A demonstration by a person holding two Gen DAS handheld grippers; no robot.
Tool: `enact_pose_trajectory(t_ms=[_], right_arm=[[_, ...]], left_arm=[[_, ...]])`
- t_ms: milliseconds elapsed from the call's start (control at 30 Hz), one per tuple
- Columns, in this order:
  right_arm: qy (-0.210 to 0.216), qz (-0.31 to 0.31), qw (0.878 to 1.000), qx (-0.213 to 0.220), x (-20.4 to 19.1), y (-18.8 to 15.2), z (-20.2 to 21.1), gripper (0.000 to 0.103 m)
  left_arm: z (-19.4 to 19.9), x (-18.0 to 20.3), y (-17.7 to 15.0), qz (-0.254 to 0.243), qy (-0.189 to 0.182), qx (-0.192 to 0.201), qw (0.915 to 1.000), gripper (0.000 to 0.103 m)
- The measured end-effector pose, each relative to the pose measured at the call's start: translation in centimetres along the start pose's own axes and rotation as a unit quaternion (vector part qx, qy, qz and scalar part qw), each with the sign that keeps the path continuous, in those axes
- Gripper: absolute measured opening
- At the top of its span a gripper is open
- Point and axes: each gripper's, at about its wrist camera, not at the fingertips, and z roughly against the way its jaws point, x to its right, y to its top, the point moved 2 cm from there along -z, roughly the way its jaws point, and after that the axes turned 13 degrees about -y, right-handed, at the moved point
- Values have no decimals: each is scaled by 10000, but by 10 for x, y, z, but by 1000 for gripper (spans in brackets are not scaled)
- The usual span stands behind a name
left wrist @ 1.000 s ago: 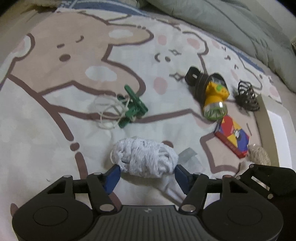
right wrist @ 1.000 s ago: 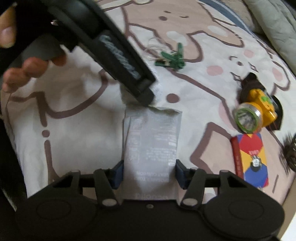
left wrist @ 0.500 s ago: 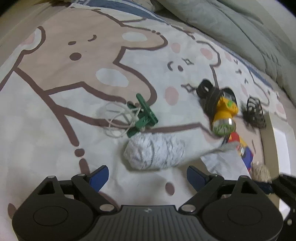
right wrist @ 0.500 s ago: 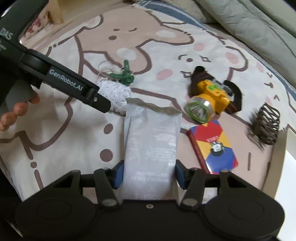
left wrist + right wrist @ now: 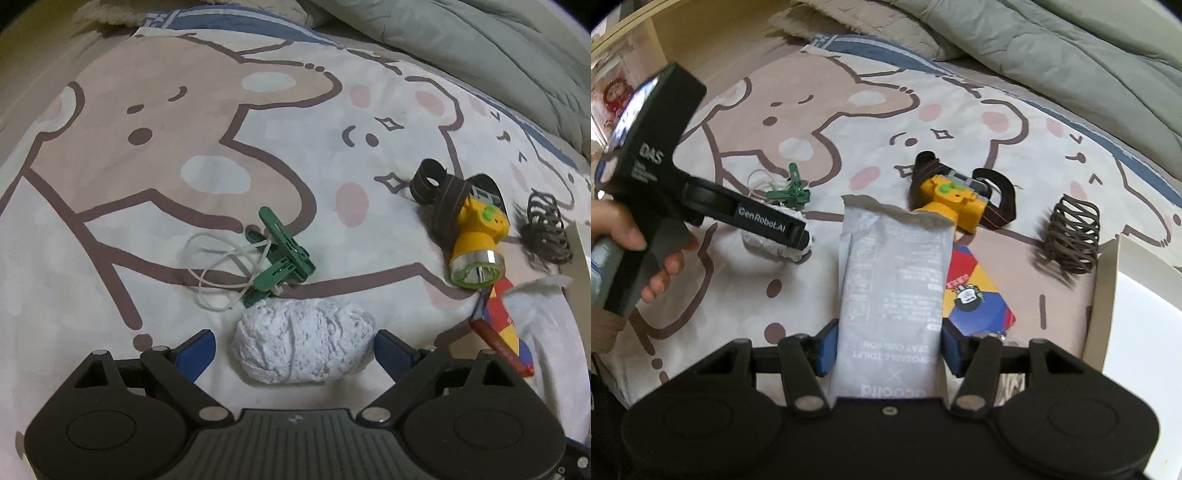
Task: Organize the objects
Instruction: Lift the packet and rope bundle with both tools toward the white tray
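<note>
While right gripper [image 5: 886, 350] clamps the grey packet [image 5: 892, 291], left gripper [image 5: 293, 343] jaws are closing around the white yarn ball [image 5: 303, 345], pads probably not touching. Beyond: green clips [image 5: 282, 264], yellow headlamp [image 5: 476, 251], cartoon bedsheet [image 5: 147, 122], grey duvet [image 5: 480, 48] farthest.

Right gripper [image 5: 888, 352] clamps the grey packet [image 5: 892, 291] above the bedsheet [image 5: 820, 110]. Left gripper [image 5: 803, 236] is closing around the white yarn ball [image 5: 764, 247]. Yellow headlamp [image 5: 955, 201] mid-sheet, brown coil [image 5: 1069, 240] by the sheet's right edge.
</note>
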Motion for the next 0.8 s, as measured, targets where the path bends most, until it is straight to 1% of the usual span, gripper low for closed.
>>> enact_pose_trajectory(t_ms=[33,67,100,267,367,467,567,633,667,700,800], right_arm=[[-4,-22,10000,8,2,0,0,57],[-16,-29,10000,18,3,0,1,57],[-36,-33,10000,35,5,0,1,57],[-76,-141,9998,96,12,-1,5,57],[-129,-274,9994,161,19,-1,9,57],[-186,-414,9985,295,25,0,15,57],[-221,-542,9974,424,31,0,22,57],[-247,-589,9970,432,33,-1,24,57],[-255,-588,9970,428,33,-1,24,57],[-256,-572,9971,425,32,-1,25,57],[-253,-505,9974,443,28,-2,27,57]], left_arm=[[1,0,1,44,-21,31,10000,86],[1,1,2,62,-56,29,10000,81],[1,3,2,82,-81,6,9999,78],[7,7,4,121,-59,-50,9999,74],[15,8,5,154,-134,29,9998,67],[25,11,6,129,-214,137,9996,64],[27,15,5,56,-182,140,9997,66],[23,15,3,81,-173,74,9998,74],[21,14,2,119,-141,47,9998,82],[19,14,1,146,-84,40,9998,85],[14,19,1,53,140,44,9999,85]])
